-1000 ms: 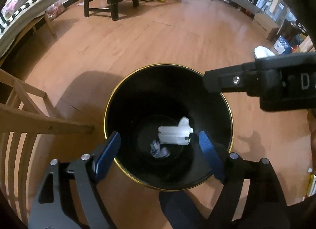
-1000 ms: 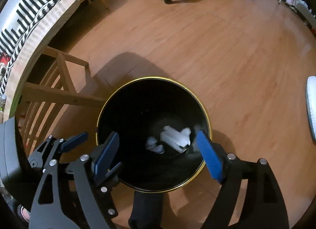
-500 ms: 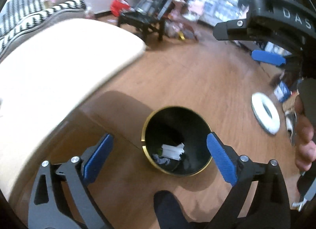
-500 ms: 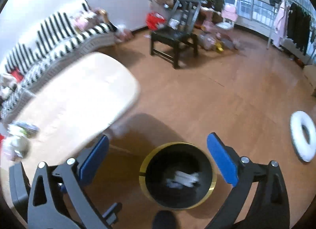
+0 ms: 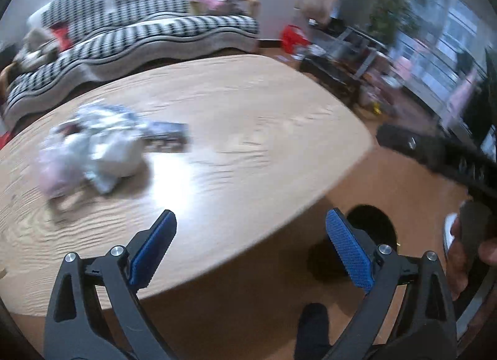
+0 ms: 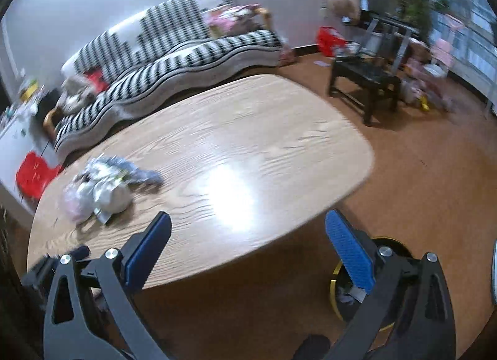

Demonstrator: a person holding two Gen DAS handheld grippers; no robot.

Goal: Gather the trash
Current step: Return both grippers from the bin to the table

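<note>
A rounded light-wood table [image 6: 248, 148] fills both views, a black-and-white striped sofa [image 6: 174, 46] behind it. A blurred heap of crumpled wrappers [image 5: 93, 154] lies on its left part. The black gold-rimmed bin [image 6: 341, 285] stands on the floor beside the table's near edge. Left gripper [image 5: 250, 248] and right gripper [image 6: 248, 251] gape wide, holding nothing, jaws lately spreading.

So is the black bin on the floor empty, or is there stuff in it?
Not empty. In the right wrist view, pale scraps lie inside the bin, seen beside the blue finger. How full it is cannot be told.
</note>
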